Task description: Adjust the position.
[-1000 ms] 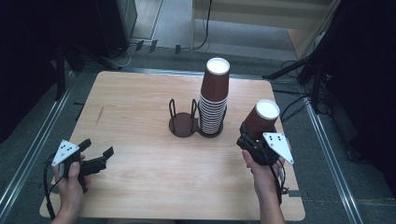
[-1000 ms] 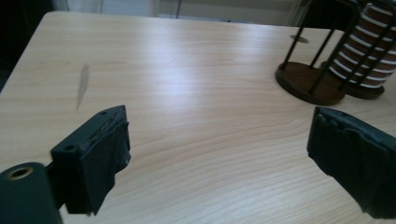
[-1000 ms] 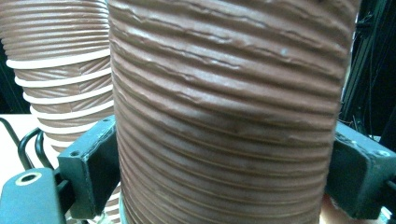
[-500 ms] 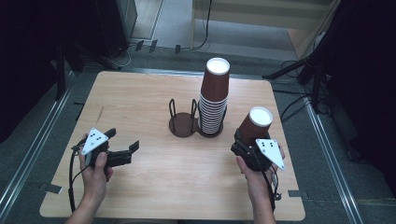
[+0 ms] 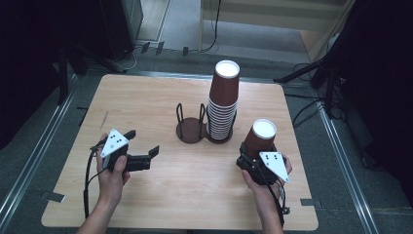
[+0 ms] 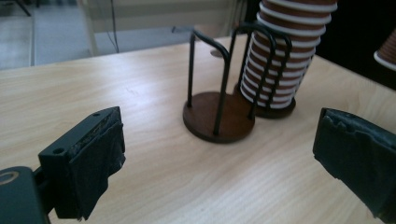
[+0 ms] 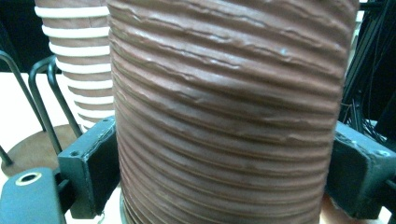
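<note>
Right gripper (image 5: 249,158) clamps 1 brown cup (image 5: 259,138); left gripper (image 5: 142,147) gapes.

cup (image 5: 259,139) – ribbed brown, white inside | stack (image 5: 223,102) – brown, white rims | table (image 5: 146,102) – pale woodgrain

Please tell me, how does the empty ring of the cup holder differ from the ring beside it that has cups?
The empty holder ring shows its bare brown base between black wire loops; the filled holder ring is covered by a tall cup stack. The empty one lies nearer the left gripper, whose jaws are open with nothing between them; the filled one lies nearer the right gripper, shut on a single brown cup. Both rings stand joined on the wooden table.
</note>
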The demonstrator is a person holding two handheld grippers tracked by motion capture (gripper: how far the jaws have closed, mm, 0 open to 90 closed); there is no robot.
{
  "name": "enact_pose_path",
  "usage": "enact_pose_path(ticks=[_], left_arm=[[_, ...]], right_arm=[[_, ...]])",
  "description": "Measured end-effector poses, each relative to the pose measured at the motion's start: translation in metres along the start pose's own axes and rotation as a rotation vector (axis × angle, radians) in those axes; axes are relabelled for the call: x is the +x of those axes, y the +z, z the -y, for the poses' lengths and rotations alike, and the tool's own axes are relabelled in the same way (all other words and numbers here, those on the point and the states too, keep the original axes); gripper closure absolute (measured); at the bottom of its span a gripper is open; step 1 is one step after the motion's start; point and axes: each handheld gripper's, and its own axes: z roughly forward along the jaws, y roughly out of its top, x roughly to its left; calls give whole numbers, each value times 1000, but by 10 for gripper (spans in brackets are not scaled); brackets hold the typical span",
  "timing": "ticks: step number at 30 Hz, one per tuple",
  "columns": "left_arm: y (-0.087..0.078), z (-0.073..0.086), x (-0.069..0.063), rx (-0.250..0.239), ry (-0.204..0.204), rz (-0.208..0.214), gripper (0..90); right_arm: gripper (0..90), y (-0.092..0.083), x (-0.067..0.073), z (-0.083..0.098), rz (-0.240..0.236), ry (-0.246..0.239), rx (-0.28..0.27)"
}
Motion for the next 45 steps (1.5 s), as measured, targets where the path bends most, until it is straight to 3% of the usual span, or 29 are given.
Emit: enact_pose_path(ticks=[2, 4, 24, 32, 45], left_arm=[[-1, 4, -2, 13, 29, 14, 29], [0, 6, -3, 15, 32, 23, 29], [3, -1, -19, 13, 19, 155, 29], [6, -1, -25, 26, 35, 190, 29], [7, -2, -32, 36, 50, 209, 30]], right_arm=[[104, 0, 1, 5, -3, -4, 11], [104, 0, 3, 8, -6, -13, 18], [102, -1, 45, 22, -85, -154, 33], [102, -2, 58, 27, -104, -205, 37], [102, -4, 82, 37, -153, -301, 40]])
